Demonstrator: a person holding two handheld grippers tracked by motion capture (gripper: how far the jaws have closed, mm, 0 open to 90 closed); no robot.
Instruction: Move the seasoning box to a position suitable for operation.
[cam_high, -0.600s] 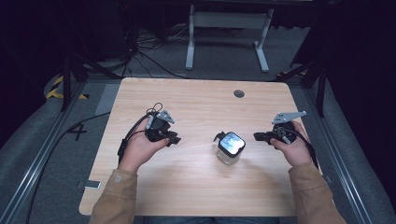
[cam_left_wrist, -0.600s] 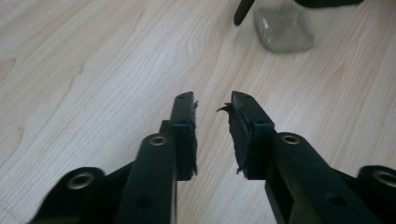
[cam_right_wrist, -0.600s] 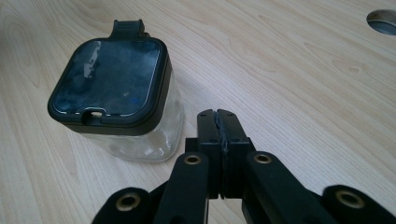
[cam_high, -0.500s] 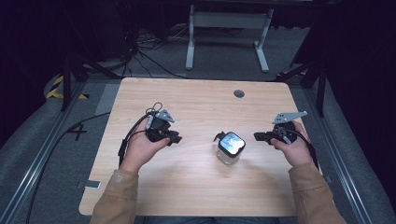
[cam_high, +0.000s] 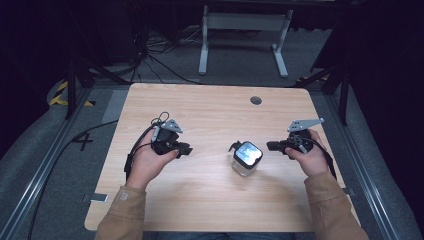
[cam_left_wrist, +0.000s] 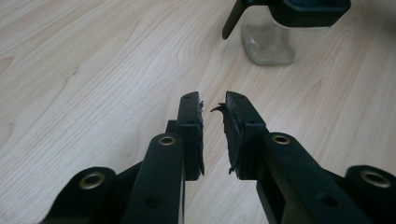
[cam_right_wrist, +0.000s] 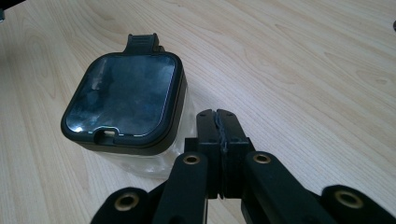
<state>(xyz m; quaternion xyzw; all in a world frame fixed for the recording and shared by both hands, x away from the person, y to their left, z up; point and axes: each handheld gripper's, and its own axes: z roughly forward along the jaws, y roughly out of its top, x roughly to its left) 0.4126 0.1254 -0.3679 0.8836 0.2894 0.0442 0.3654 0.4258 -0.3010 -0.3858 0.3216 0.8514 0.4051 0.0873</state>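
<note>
While the glass jar (cam_high: 246, 160) (black square lid on) stands on the wooden surface (cam_high: 210, 115) between your hands, your right hand-held gripper (cam_right_wrist: 218, 122) sits just beside it, jaws pressed together. Your left hand-held gripper (cam_left_wrist: 212, 108), well apart from it, shows a narrow empty gap.

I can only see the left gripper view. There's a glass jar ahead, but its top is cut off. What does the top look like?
Observer: The jar has a square black lid with a clear window in the middle and a tab sticking out at one edge.
Operator: Where's my other gripper?
Observer: In the high view, the right gripper is just to the right of the jar, with its tips pointing at the jar.
Operator: Are its jaws open like mine?
Observer: No. The right gripper view shows its jaws pressed together, with nothing between them.
</note>
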